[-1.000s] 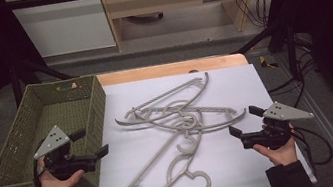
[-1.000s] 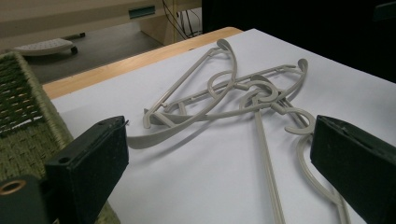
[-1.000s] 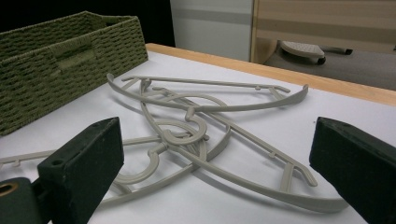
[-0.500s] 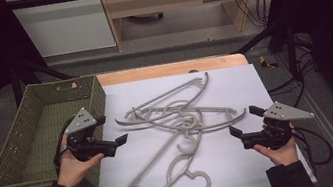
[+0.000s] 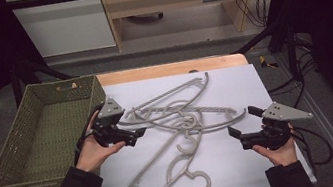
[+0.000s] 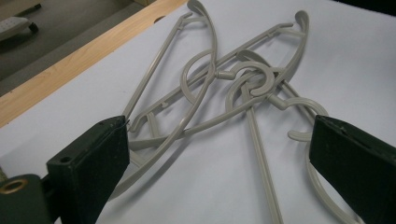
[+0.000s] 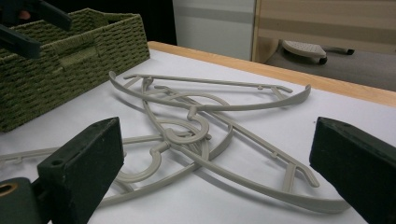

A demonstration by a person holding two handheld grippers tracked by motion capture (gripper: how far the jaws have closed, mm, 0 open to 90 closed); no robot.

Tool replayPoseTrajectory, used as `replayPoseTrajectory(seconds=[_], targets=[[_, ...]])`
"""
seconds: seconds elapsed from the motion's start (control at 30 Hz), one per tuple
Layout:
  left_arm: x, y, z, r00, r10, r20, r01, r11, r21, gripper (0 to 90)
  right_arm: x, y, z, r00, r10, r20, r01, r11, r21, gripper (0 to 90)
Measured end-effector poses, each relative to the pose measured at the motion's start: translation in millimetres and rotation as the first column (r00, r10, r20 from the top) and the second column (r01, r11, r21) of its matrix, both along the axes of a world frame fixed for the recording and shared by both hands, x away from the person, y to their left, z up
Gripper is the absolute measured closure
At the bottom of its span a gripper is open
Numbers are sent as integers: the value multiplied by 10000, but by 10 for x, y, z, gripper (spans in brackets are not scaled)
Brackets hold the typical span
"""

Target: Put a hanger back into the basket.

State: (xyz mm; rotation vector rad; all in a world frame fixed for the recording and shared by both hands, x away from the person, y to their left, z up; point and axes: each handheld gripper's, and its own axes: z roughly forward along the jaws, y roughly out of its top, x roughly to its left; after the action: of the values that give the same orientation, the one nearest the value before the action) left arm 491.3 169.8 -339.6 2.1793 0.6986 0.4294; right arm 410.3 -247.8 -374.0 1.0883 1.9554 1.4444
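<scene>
**Operator:** While the left gripper (image 5: 133,135) sits at the left edge of the hanger pile (image 5: 181,121), how do its jaws stand?

**Inspector:** Wide apart, holding nothing. In the left gripper view the tangled grey hangers (image 6: 243,88) lie between and beyond them, on the white sheet (image 6: 355,56).

**Operator:** And the right gripper (image 5: 243,124)?

**Inspector:** Also spread, empty, near the pile's right side. Its own view shows the hangers (image 7: 196,126) flat on the sheet.

**Operator:** Describe the surface.

**Inspector:** White sheet over a wooden tabletop (image 5: 170,68), whose far edge is bare. A green woven basket (image 5: 12,153) stands just left of the sheet.

**Operator:** Surroundings?

**Inspector:** Dark frame rails, a pale cabinet (image 5: 62,24), cables (image 5: 246,0) on the floor.
</scene>
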Motion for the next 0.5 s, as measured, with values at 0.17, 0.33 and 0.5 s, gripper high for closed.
replayPoseTrajectory(seconds=[0.17, 0.33, 0.5], targets=[[106, -159, -31, 9993, -281, -238, 293, 9982, 524, 55, 0, -2, 1, 10000, 27, 26, -27, 10000, -53, 33], [218, -302, -69, 9980, -475, -426, 519, 9927, 1093, 62, 1, -6, 1, 10000, 60, 60, -59, 9999, -118, 33], [318, -426, -111, 9959, -700, -571, 768, 9888, 1277, 82, 2, -4, 0, 10000, 75, 33, -75, 9999, -117, 33]])
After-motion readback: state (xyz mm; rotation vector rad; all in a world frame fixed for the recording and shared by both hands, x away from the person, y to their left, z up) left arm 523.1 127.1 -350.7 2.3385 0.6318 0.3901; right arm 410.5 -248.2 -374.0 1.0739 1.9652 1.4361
